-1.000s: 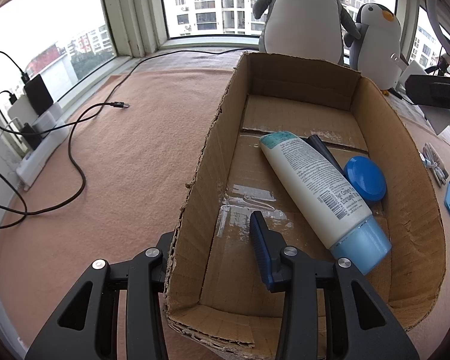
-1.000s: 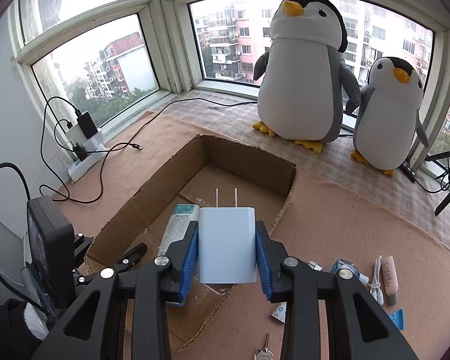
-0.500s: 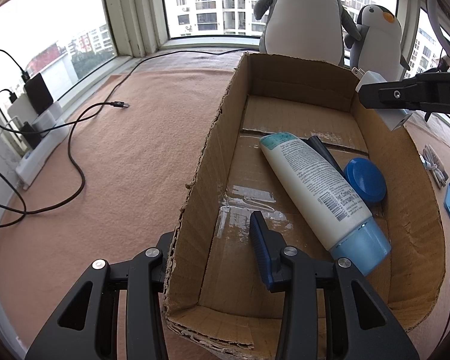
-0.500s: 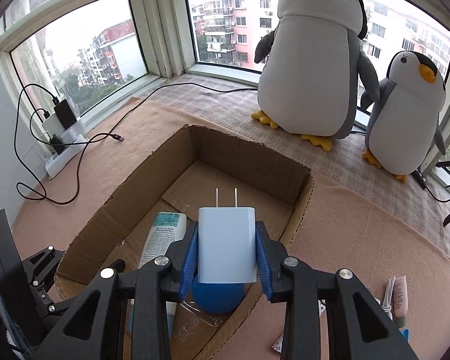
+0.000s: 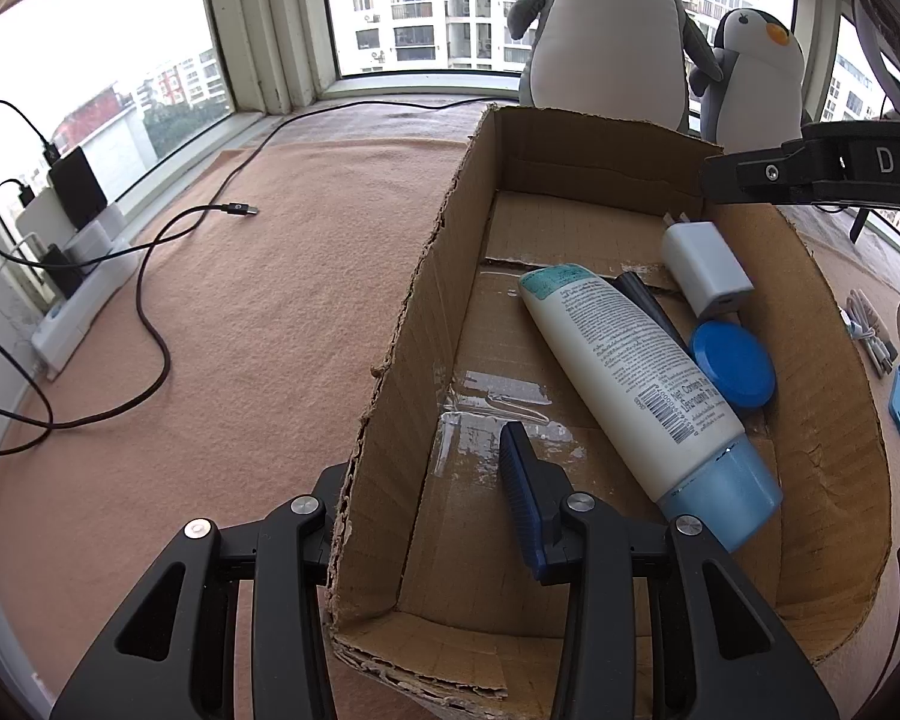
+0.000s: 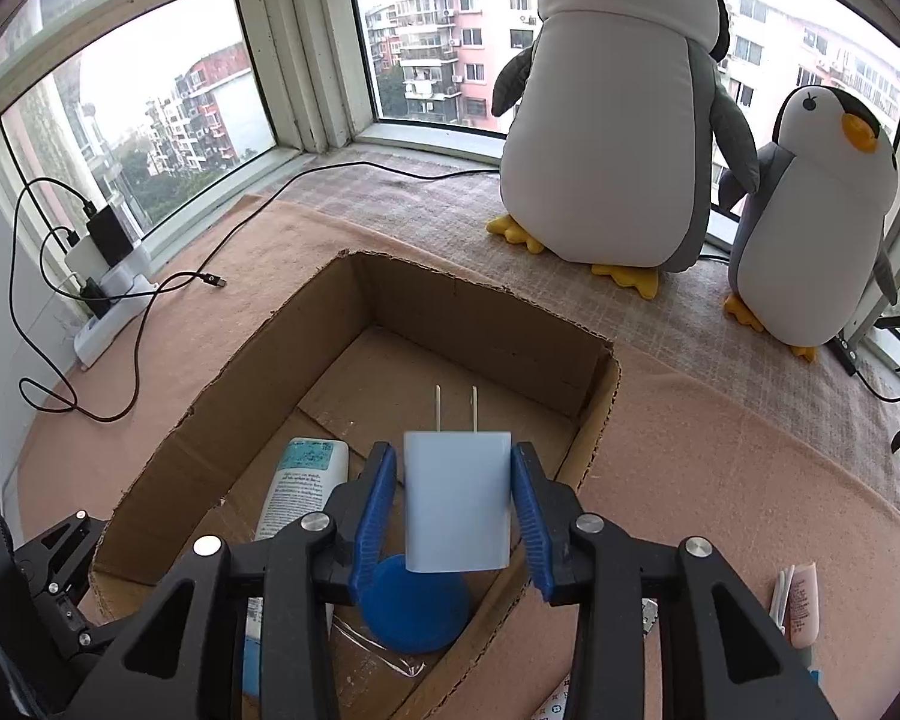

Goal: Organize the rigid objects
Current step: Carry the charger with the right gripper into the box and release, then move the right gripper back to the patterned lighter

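Cardboard box [image 5: 426, 276]: right gripper [image 6: 456, 504] above, fingers apart beside charger [image 6: 457, 501].

White charger [image 5: 705, 267] lies at the far right of the cardboard box [image 5: 414, 324], beside the lotion tube [image 5: 630, 372] and blue lid [image 5: 732, 363].
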Demonstrator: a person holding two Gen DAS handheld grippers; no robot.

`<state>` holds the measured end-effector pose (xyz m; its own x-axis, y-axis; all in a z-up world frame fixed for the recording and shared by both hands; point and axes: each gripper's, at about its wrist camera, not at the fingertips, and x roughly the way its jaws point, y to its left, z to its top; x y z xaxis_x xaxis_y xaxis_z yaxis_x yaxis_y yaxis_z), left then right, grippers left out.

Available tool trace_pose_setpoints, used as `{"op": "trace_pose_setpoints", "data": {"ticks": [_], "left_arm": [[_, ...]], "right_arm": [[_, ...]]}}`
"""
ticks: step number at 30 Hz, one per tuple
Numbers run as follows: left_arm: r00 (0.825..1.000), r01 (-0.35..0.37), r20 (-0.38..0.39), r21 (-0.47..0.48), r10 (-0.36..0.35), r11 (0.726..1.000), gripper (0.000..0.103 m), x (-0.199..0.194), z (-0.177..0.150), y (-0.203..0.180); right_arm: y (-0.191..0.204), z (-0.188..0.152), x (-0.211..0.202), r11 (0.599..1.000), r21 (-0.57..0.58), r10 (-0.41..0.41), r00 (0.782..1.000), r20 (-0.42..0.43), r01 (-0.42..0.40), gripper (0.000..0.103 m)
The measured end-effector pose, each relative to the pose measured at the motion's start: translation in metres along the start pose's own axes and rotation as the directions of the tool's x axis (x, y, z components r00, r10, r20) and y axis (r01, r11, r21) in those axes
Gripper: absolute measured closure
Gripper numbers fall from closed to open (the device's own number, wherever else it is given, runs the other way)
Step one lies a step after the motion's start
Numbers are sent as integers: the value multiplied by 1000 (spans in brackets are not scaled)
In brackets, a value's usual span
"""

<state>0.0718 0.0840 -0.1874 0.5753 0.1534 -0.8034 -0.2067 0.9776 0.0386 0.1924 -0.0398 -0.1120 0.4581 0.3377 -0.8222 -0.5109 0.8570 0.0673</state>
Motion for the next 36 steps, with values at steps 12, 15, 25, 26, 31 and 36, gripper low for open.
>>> {"op": "trace_pose_setpoints", "data": {"ticks": [12,15,25,26,31,36], "left_arm": [[1000,1,0,-1,-1,1000,64,0,0,0],[1000,1,0,0,-1,1000,64,0,0,0],[1000,0,0,-1,0,1000,64,0,0,0],[1000,0,0,-1,0,1000,64,0,0,0],[1000,0,0,0,0,1000,64,0,0,0],[1000,0,0,1,0,1000,64,0,0,0]], "right_arm": [[-8,1,-18,1000,27,8,1000,31,-8,41],[-10,1,-29,999,34,11,999,40,-13,41],[-40,-17,-80,996,87,13,997,80,-20,41],[-45,-21,-83,995,98,14,997,79,-22,41],[-73,-39,-92,983,180,23,998,53,-33,41],[-90,-57,-87,972,235,16,1000,14,-19,41]]}}
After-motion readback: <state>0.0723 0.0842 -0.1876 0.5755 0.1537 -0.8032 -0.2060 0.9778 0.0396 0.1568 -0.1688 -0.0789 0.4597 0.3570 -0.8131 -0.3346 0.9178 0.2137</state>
